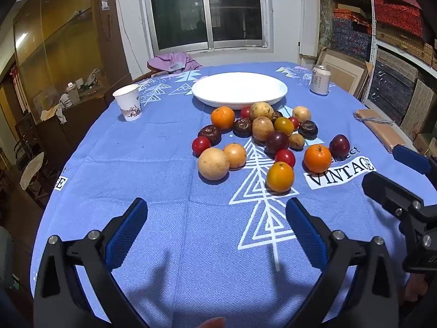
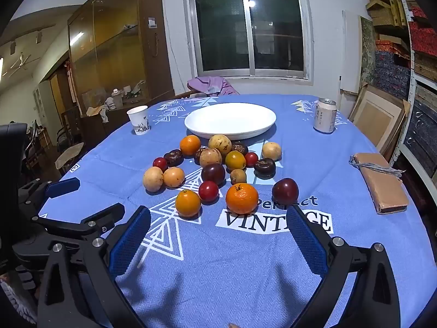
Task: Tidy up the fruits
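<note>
Left wrist view: fruits point(image 1: 256, 142) lie ahead of both wide-open, empty grippers, left point(image 1: 215, 218) and right point(image 2: 218, 227).

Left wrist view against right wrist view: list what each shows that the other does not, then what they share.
Only the left wrist view: the right gripper from the side at the right edge, open and empty.

Only the right wrist view: the left gripper from the side at the left edge, open and empty.

Both: the white plate with no fruit on it, the loose fruit pile on the blue tablecloth, the paper cup, the drink can and the brown packet.
</note>
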`<action>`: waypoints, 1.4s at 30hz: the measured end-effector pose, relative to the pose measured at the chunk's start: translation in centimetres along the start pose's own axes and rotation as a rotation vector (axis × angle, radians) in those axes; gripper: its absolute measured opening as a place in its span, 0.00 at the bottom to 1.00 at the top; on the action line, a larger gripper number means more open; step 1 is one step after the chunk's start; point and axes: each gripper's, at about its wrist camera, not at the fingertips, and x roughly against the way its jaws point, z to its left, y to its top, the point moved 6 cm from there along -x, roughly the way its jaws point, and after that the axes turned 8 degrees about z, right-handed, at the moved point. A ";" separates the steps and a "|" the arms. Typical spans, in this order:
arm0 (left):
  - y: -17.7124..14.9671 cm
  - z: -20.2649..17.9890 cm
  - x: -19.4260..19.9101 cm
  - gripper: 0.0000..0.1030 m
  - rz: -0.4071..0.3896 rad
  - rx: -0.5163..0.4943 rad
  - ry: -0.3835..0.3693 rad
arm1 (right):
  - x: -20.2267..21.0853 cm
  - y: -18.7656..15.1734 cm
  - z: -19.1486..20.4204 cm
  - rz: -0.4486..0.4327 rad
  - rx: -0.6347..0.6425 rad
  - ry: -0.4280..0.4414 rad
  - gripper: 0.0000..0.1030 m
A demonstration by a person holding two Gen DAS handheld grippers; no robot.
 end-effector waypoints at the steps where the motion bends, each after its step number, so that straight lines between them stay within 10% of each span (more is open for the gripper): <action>1: 0.0 0.0 0.0 0.96 0.007 -0.005 0.004 | 0.1 0.0 0.0 0.000 0.001 -0.001 0.97; 42: -0.9 0.1 -1.2 0.96 0.052 0.031 -0.027 | 0.2 -0.1 0.0 -0.011 -0.005 0.003 0.97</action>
